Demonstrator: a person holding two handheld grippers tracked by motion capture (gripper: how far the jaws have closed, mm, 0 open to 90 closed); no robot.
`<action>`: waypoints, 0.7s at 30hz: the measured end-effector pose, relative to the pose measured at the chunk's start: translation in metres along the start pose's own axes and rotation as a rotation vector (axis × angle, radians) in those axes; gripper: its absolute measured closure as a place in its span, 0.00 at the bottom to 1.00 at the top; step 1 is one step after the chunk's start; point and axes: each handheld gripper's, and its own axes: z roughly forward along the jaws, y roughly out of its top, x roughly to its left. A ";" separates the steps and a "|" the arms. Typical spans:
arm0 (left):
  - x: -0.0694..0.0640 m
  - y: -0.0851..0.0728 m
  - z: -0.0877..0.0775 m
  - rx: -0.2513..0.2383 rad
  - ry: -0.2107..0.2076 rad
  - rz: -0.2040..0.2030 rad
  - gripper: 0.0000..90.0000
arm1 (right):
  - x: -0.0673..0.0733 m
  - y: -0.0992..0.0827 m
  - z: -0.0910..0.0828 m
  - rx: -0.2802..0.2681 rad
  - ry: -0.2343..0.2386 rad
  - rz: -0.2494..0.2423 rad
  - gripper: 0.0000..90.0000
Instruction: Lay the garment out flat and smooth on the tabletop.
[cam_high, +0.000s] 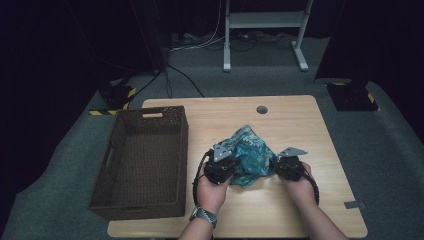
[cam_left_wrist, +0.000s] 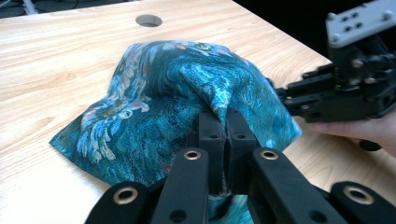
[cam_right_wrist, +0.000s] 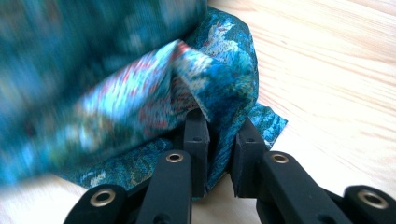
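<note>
The teal patterned cloth is bunched in a mound near the centre of the wooden table, between both grippers. The left gripper is clamped tight on a fold of the cloth at its near edge. The right gripper is seen w/ a narrow gap between its jaws and a cloth edge inside that gap; whether the pads press on it cannot be told.

A dark wicker basket is set at the table's left side, apart from the cloth. A round cable hole is cut near the far edge. A wristwatch is worn on the left arm.

Floor: grey carpet. Behind the table, a white desk frame and cables are seen in a dark room. No legible writing.
</note>
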 end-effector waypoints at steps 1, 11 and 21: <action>0.001 0.000 -0.001 -0.003 0.003 -0.002 0.97 | -0.004 -0.004 -0.004 -0.001 -0.002 0.002 0.89; 0.006 -0.010 0.001 0.014 0.004 -0.021 0.97 | -0.038 -0.032 -0.035 0.006 -0.016 0.016 0.87; 0.004 -0.011 0.011 0.033 -0.010 -0.023 0.97 | -0.063 -0.038 -0.051 0.010 -0.134 0.027 0.63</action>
